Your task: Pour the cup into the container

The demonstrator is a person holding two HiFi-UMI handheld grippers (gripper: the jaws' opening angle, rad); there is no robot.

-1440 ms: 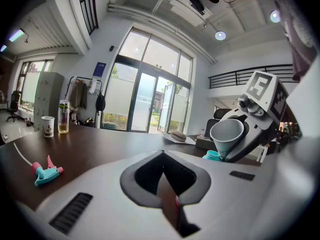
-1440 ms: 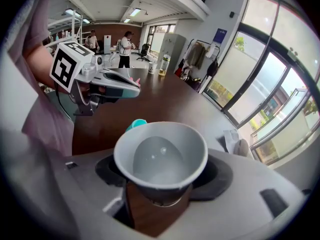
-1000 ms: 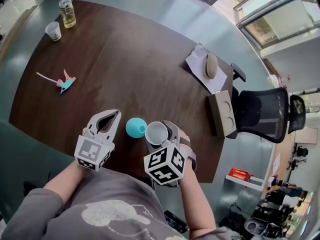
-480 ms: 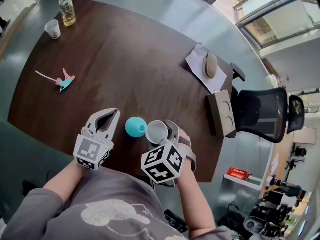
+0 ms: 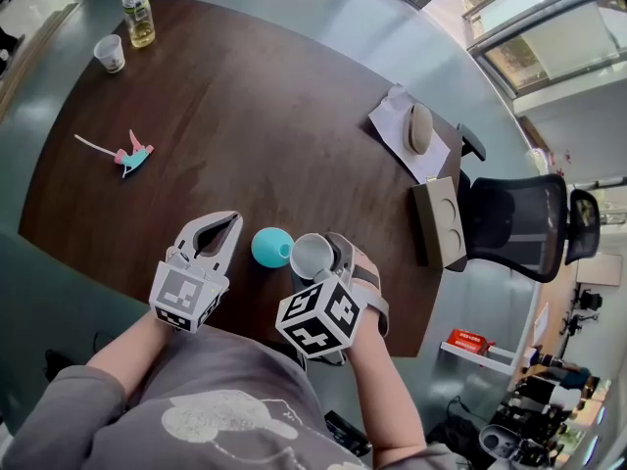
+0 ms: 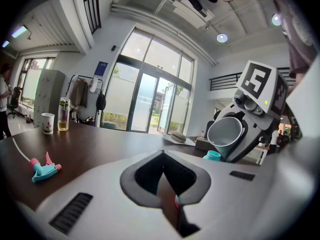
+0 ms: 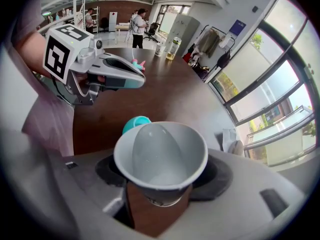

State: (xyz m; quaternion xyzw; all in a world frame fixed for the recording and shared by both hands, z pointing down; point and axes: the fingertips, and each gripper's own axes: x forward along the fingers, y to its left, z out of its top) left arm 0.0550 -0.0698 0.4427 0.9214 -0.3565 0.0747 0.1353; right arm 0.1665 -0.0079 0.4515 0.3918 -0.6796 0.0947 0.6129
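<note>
- Two grippers are seen low over the dark table (image 5: pixel 245 116), at six o'clock of the head view.
- The cup (image 5: pixel 310 255) is clasped by the right gripper (image 5: pixel 318 259). The jaws are pressed on its lower wall near the base, and the mouth is tipped toward the teal container (image 5: pixel 269 247).
- The container is stood on the table just at nine o'clock of the cup. Whether rim and container touch cannot be told.
- The left gripper (image 5: pixel 227 221) is clenched on nothing and parked at nine o'clock of the container, apart from it.
- The cup is judged light and thin-walled, easily squashed. A low, gentle hold is favoured, and a slip may be risked as the tilt steepens.
- The small container is judged light enough to be nudged over.
- What the cup holds cannot be made out.
- No brand or lettering is found on cup or container. Only black-and-white square markers are shown on each gripper's cube (image 5: pixel 318 316).
</note>
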